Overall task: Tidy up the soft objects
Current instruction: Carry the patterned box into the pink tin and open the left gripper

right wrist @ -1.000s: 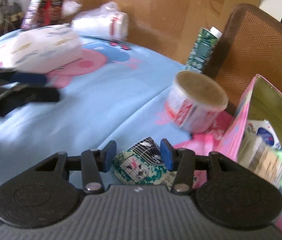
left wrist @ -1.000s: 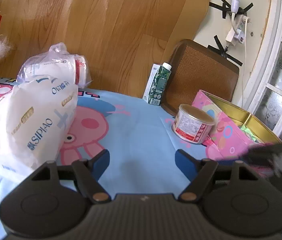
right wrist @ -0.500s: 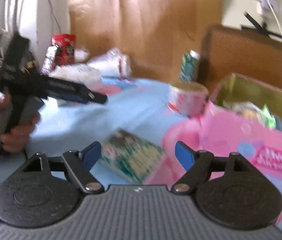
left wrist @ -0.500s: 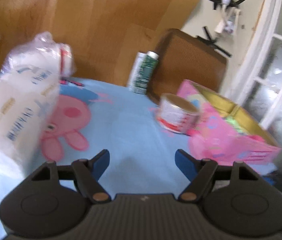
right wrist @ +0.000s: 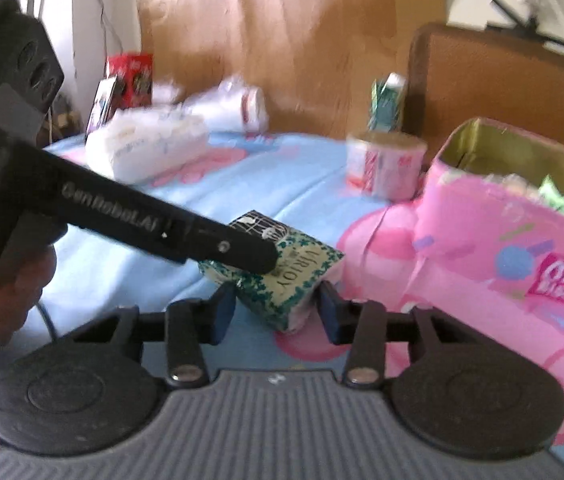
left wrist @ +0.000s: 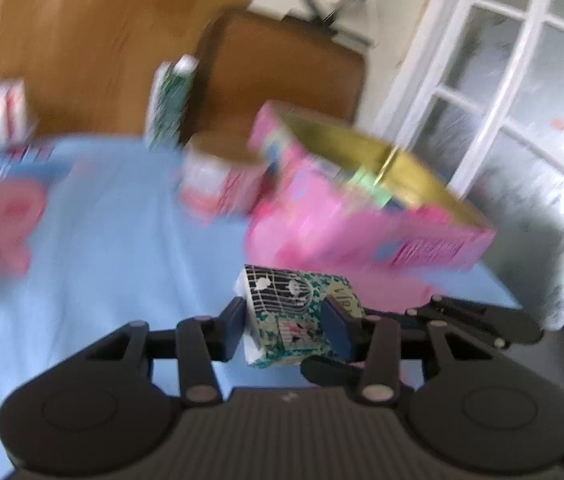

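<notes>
Left wrist view: my left gripper (left wrist: pixel 288 330) has just closed, pinching the green tissue pack (left wrist: pixel 296 314); my right gripper (right wrist: pixel 278 312) has been narrowing, pads beside it, not pressing. I should squeeze gently, then lift toward the pink box (left wrist: pixel 366 232) nearby.

my left gripper (left wrist: pixel 288 330) has just closed; its blue pads press both sides of the green patterned tissue pack (left wrist: pixel 296 312), above the blue cloth (left wrist: pixel 122 240). the right gripper (left wrist: pixel 462 320) reaches in from the right. behind stand the pink box (left wrist: pixel 362 216), a blurred can (left wrist: pixel 218 184) and a carton (left wrist: pixel 172 108).
</notes>
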`<state>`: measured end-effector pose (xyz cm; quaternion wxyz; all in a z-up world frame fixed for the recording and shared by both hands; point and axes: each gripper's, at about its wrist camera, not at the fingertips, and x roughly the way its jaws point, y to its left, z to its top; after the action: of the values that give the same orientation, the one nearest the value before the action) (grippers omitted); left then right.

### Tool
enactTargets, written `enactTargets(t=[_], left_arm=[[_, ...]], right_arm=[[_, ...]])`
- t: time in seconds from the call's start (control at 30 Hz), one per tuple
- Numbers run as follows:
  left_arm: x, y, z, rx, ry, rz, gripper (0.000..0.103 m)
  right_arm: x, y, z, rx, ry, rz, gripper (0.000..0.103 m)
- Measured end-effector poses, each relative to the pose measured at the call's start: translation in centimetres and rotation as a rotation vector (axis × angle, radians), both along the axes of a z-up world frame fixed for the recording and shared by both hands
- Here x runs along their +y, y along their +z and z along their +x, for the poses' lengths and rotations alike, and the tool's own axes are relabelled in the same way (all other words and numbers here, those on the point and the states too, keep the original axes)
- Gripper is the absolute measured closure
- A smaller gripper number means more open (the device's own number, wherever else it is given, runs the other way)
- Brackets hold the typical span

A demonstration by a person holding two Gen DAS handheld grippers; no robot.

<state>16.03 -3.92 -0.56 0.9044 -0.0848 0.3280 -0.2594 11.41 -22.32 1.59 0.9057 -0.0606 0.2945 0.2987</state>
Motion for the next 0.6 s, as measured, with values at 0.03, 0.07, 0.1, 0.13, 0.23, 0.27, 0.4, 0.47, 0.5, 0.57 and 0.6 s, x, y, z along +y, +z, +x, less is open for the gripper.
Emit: enactTargets(t=[0.03, 0.07, 0.1, 0.13, 0.23, 0.27, 0.4, 0.47, 0.5, 0.57, 0.6], left_arm=[[-0.6, 0.8, 0.3, -0.022, -0.014, -0.005, 0.062], [-1.5, 1.7, 0.9, -0.044, -0.03, -0.007, 0.062], [-2.5, 2.3, 1.5, -0.064, -0.046, -0.004, 0.062], [-3.8, 3.0, 2.3, -0.088, -0.064, 0.006, 0.062], [-7.8, 3.8, 4.7, -0.126, -0.109, 0.028, 0.061], [-9.1, 3.9, 5.7, -0.128, -0.122, 0.031, 0.061], [-13.6, 3.0, 9.6, -0.103, -0.152, 0.04, 0.06], [-15.4, 2.5, 11.1, -0.097, -0.152, 0.055, 0.06], [-16.1, 2.2, 11.7, -0.097, -0.148, 0.067, 0.06], [-17.2, 1.8, 13.0, -0.093, -0.127, 0.1, 0.056], [-17.8, 1.6, 13.5, -0.094, -0.106, 0.127, 0.052]], right_arm=[[-0.5, 0.7, -0.1, -0.039, -0.016, 0.008, 0.056], [-1.2, 1.3, 0.0, -0.07, -0.033, 0.017, 0.056], [-1.8, 1.9, 0.3, -0.1, -0.054, 0.026, 0.056], [-2.6, 2.6, 0.6, -0.126, -0.076, 0.028, 0.056], [-5.2, 3.9, 1.9, -0.191, -0.156, 0.013, 0.056], [-6.0, 4.2, 2.5, -0.2, -0.181, 0.007, 0.055], [-9.8, 4.4, 5.7, -0.18, -0.266, -0.008, 0.055], [-11.7, 4.1, 7.3, -0.149, -0.298, 0.003, 0.055], [-12.3, 3.9, 8.1, -0.136, -0.312, 0.01, 0.055], [-13.1, 3.2, 9.8, -0.113, -0.34, 0.021, 0.055], [-13.2, 3.0, 10.4, -0.113, -0.357, 0.013, 0.054]])
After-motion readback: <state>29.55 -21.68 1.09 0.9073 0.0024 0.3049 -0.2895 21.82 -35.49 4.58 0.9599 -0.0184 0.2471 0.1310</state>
